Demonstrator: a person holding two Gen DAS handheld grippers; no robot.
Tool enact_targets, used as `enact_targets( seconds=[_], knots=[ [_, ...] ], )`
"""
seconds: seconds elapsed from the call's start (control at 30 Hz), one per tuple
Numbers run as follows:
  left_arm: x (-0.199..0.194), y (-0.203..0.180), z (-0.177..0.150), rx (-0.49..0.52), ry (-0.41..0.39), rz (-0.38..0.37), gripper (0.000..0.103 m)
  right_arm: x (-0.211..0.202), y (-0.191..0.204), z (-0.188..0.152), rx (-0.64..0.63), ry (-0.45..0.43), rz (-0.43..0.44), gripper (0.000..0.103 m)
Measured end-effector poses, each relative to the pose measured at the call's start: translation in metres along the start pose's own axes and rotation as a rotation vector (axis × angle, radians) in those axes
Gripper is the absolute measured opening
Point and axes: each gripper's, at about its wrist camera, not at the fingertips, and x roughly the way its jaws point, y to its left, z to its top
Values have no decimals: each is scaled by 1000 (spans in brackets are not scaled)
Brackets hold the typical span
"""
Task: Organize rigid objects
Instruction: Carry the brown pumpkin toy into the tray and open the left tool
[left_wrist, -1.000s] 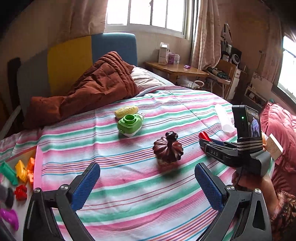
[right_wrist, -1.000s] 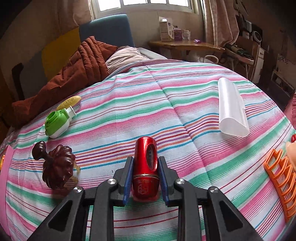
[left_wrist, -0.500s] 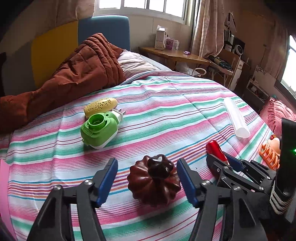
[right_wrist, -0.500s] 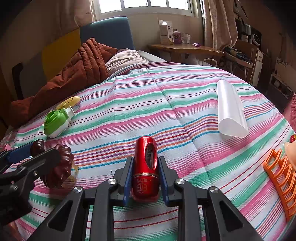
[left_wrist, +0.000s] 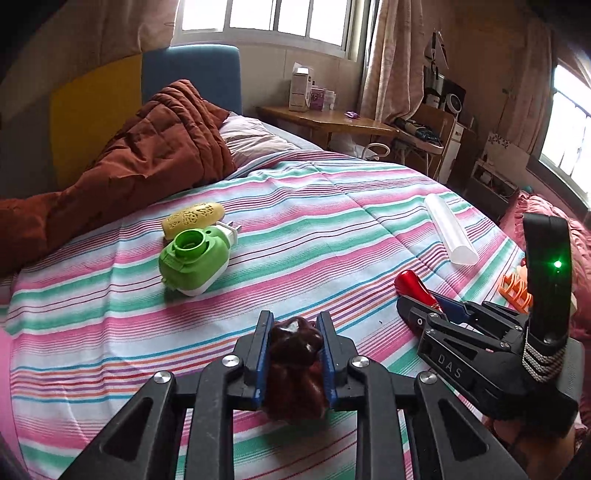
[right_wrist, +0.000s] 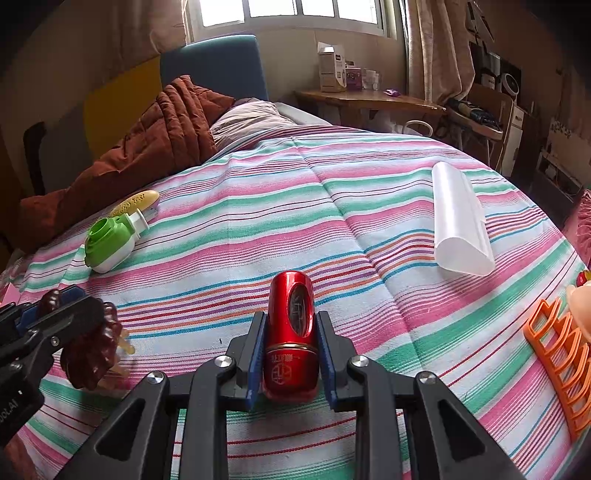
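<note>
right now the left gripper (left_wrist: 293, 325) has its blue pads pressed against both sides of a dark brown pumpkin-shaped ornament (left_wrist: 293, 354), low in the middle of the left wrist view; its jaws have just been closing, and the ornament sits between them on the striped bedspread (left_wrist: 332, 229). in the right wrist view the right gripper (right_wrist: 290, 325) is clamped on a red metal canister (right_wrist: 291, 332), which lies lengthwise between the pads at the lower centre of the frame, its rounded end pointing up the bed.

outward from there, a green and white plastic plug-in device (left_wrist: 194, 262) lies at centre left of the left wrist view, touching a yellow oval case (left_wrist: 194, 219) just above it. a white translucent tube (right_wrist: 460, 229) lies at the right of the right wrist view, well apart from the canister. an orange plastic rack (right_wrist: 557, 354) shows at the right edge. a rumpled brown quilt (left_wrist: 122, 166) fills the upper left, beside a pillow (left_wrist: 255, 142).
</note>
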Motion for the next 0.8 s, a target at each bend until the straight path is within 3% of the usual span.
enact_targets(
  seconds=[0.53,0.8],
  knots=[
    [-93,53,-44,-162,-35,-3,24,1,11,-1,-48,0,-60,26],
    [-146,97,-64,-225,-72,48,24,-3,25,-4,-117,-3,-53,25]
  ],
)
